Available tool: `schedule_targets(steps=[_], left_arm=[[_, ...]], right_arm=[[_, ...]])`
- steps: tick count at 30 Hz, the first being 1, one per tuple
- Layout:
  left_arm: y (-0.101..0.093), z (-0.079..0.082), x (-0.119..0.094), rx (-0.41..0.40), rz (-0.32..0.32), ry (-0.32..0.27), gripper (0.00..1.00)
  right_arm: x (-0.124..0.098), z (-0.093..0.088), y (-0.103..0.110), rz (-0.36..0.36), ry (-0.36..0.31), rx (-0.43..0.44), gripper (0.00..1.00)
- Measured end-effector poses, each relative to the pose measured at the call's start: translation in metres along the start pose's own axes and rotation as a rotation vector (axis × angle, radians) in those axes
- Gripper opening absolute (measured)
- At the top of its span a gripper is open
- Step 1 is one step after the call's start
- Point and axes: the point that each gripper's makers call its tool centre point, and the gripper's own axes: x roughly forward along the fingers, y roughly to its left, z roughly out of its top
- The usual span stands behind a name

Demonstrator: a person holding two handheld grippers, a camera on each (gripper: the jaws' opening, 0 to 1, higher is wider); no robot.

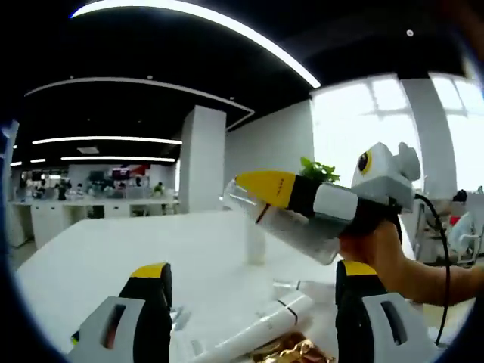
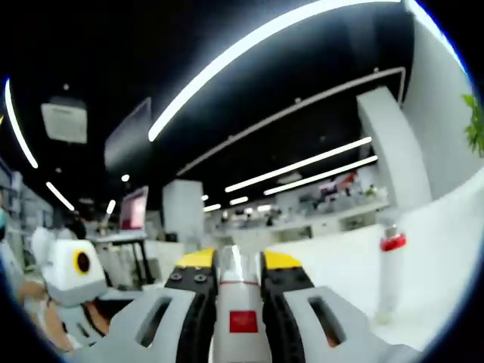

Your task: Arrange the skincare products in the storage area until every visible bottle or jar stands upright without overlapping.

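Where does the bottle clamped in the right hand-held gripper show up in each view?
Left gripper view: the bottle lies right of centre, tilted, clamped in the right hand-held gripper, which enters from the right.
Right gripper view: the bottle is at bottom centre, between that view's own yellow-tipped jaws.
Shared landmark: the white pillar, left of centre in the left gripper view and at upper right in the right gripper view.

No legible text, labels or numbers anywhere.
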Motion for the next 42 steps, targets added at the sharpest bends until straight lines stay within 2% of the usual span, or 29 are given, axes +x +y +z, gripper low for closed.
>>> schedule_targets(steps=[2, 6, 9, 11, 12, 13, 14, 15, 16, 17, 18, 19, 20, 23, 25, 26, 29, 31, 33, 35, 37, 39, 40, 41, 42], left_arm=[[-0.015, -0.002, 0.016, -0.018, -0.094, 0.017, 0.91], [-0.042, 0.0, 0.033, -0.11, -0.298, -0.004, 0.87], [-0.039, -0.002, 0.035, -0.141, -0.345, -0.028, 0.82], [-0.043, -0.001, 0.031, -0.137, -0.406, -0.059, 0.7], [-0.047, 0.0, 0.028, -0.135, -0.443, -0.068, 0.63], [-0.044, -0.008, 0.028, -0.165, -0.436, -0.016, 0.61], [-0.042, -0.006, 0.028, -0.149, -0.442, -0.034, 0.59], [-0.042, -0.006, 0.026, -0.148, -0.457, -0.044, 0.53], [-0.041, -0.004, 0.025, -0.147, -0.466, -0.059, 0.42], [-0.041, -0.001, 0.023, -0.142, -0.472, -0.083, 0.33], [-0.039, 0.006, 0.023, -0.169, -0.472, -0.13, 0.28], [-0.035, 0.002, 0.024, -0.149, -0.47, -0.117, 0.26], [-0.03, 0.002, 0.027, -0.182, -0.445, -0.122, 0.24], [-0.026, -0.006, 0.023, -0.167, -0.417, -0.086, 0.23], [-0.025, -0.005, 0.019, -0.135, -0.402, -0.086, 0.23], [-0.022, -0.004, 0.017, -0.092, -0.384, -0.096, 0.23], [-0.015, 0.0, 0.016, -0.026, -0.328, -0.105, 0.22], [-0.011, 0.002, 0.01, 0.044, -0.251, -0.131, 0.22], [0.013, 0.006, 0.01, 0.094, -0.14, -0.14, 0.22], [0.031, 0.01, 0.002, 0.155, 0.0, -0.149, 0.22], [0.046, 0.014, -0.006, 0.204, 0.122, -0.153, 0.22], [0.053, 0.015, -0.013, 0.272, 0.207, -0.142, 0.22], [0.054, 0.015, -0.016, 0.295, 0.233, -0.142, 0.22], [0.063, 0.017, -0.016, 0.311, 0.257, -0.134, 0.22], [0.064, 0.017, -0.017, 0.336, 0.269, -0.127, 0.22]], right_arm=[[0.001, -0.002, -0.002, 0.024, 0.015, 0.044, 0.19], [0.002, -0.012, -0.001, 0.078, 0.068, 0.151, 0.19], [0.005, -0.015, -0.004, 0.072, 0.08, 0.139, 0.19], [0.006, -0.017, -0.005, 0.073, 0.087, 0.143, 0.18], [0.006, -0.018, -0.005, 0.077, 0.092, 0.148, 0.07], [0.007, -0.013, -0.008, 0.053, 0.047, 0.202, 0.0], [0.003, -0.014, -0.013, 0.08, 0.057, 0.176, 0.0], [0.002, -0.013, -0.012, 0.102, 0.05, 0.193, 0.0], [-0.002, -0.016, -0.005, 0.134, 0.051, 0.214, 0.0], [-0.001, -0.016, -0.007, 0.133, 0.03, 0.219, 0.0], [-0.004, -0.028, -0.004, 0.128, 0.078, 0.268, 0.0], [-0.001, -0.031, 0.0, 0.15, 0.082, 0.273, 0.0], [0.001, -0.033, 0.002, 0.152, 0.089, 0.287, 0.0], [0.007, -0.041, 0.002, 0.165, 0.104, 0.289, 0.0], [0.007, -0.04, 0.002, 0.172, 0.099, 0.294, 0.0], [0.006, -0.037, 0.004, 0.175, 0.093, 0.287, 0.0], [0.007, -0.028, 0.002, 0.193, 0.038, 0.174, 0.0], [0.004, -0.022, 0.007, 0.214, 0.008, 0.093, 0.0], [0.004, -0.023, 0.008, 0.222, 0.01, 0.066, 0.0], [0.003, -0.021, 0.011, 0.23, 0.0, 0.035, 0.04], [0.002, -0.019, 0.017, 0.248, -0.015, 0.023, 0.14], [0.002, -0.018, 0.025, 0.277, -0.02, 0.004, 0.24], [0.002, -0.019, 0.03, 0.292, -0.017, -0.02, 0.31], [0.002, -0.021, 0.037, 0.315, -0.014, -0.067, 0.35], [0.002, -0.022, 0.041, 0.322, -0.01, -0.091, 0.36]])
